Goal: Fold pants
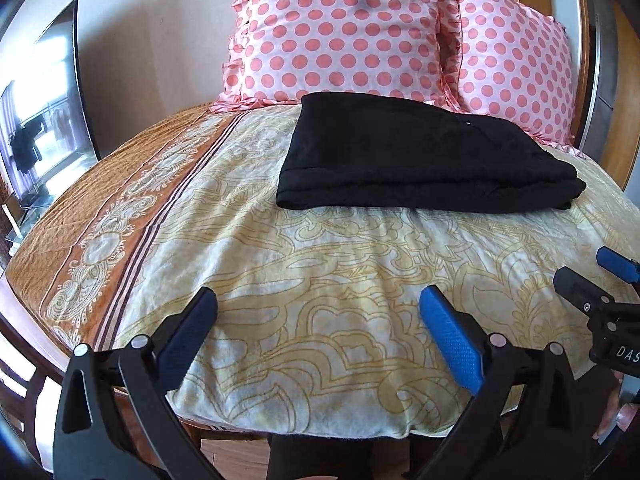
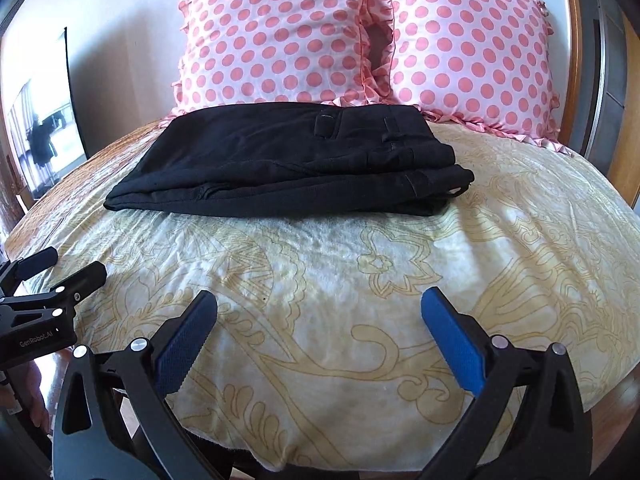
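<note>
Black pants (image 1: 416,156) lie folded in a flat stack on the bed, in front of the pillows; in the right wrist view (image 2: 288,164) the waistband and belt loops show at the stack's right end. My left gripper (image 1: 318,308) is open and empty above the near part of the bed, well short of the pants. My right gripper (image 2: 318,308) is open and empty too, at a similar distance. Each gripper shows in the other's view: the right one (image 1: 592,272) at the right edge, the left one (image 2: 64,264) at the left edge.
The bed carries a cream and yellow patterned cover (image 1: 320,280) with an orange border (image 1: 100,216) on the left. Two pink polka-dot pillows (image 2: 280,40) (image 2: 472,48) lean against the wall. A dark screen (image 1: 44,104) stands to the left. A wooden headboard (image 2: 576,40) is at right.
</note>
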